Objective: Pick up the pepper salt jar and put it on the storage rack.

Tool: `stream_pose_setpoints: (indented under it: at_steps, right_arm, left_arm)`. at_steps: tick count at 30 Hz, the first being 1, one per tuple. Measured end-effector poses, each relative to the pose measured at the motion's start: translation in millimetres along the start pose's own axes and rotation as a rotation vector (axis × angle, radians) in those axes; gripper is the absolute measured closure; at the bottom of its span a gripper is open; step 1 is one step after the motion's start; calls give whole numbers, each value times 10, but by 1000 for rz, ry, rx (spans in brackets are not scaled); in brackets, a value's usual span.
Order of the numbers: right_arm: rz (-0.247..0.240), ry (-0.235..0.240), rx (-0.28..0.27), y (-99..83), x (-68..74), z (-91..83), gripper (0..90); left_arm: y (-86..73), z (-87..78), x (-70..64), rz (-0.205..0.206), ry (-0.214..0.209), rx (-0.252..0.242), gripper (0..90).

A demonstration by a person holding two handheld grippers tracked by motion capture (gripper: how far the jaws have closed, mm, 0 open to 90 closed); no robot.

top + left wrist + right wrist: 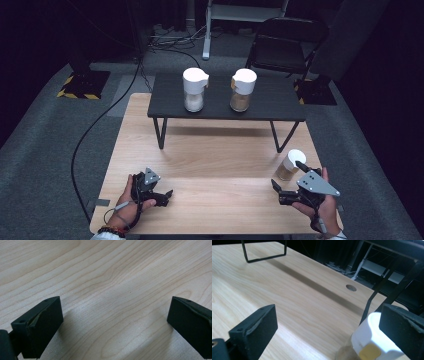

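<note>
Left tongs (162, 192) low over the near left part of the wooden worktop (215, 150), held in the left hand (129, 200). Jaws wide apart in the left gripper view, bare wood grain between them, nothing gripped.

Right tongs (286, 180) at the near right corner, held in the right hand (320, 205), grey plate on top. Jaws wide apart here too. Small jar (290, 165) with white cap and tan powder upright on the worktop by the right edge, just beside the far jaw of the right tongs. In the right gripper view the jar (372, 342) sits low at the right, next to the right-hand jaw and partly behind it; contact cannot be told. Yellow label patch on the cap.

Black low shelf (225, 107) on thin metal legs across the far half of the worktop. Two taller jars on it, both upright, both white-capped: left jar (194, 90) with pale contents, right jar (242, 90) with brownish contents, well apart from each other and from both tongs.

Black cable (100, 125) across the grey carpet at the left. Folding chair (285, 47) behind the shelf.
</note>
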State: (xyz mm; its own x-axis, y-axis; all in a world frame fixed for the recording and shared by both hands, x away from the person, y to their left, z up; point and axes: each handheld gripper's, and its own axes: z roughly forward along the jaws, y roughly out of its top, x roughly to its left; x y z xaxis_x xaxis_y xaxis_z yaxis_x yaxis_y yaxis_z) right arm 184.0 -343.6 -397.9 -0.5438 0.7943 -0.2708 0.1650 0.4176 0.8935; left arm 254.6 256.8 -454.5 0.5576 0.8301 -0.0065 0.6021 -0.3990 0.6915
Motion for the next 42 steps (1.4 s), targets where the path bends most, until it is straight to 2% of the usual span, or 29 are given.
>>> stream_pose_setpoints:
  at_steps: [6, 11, 25, 33, 42]
  right_arm:
    - [-4, 17, 28, -123, 18, -5, 16]
    - [0, 13, 64, -211, 37, -2, 16]
    - [-12, 4, 193, -418, 76, 39, 16]
    - [14, -13, 238, -527, 4, 89, 16]
    - [88, -23, 272, -634, -161, 138, 17]
  left_arm:
    - [0, 0, 0, 0, 0, 0, 1]
    - [0, 0, 0, 0, 0, 0, 1]
    - [0, 0, 0, 0, 0, 0, 1]
    - [0, 0, 0, 0, 0, 0, 1]
    - [-1, 0, 0, 0, 0, 0, 1]
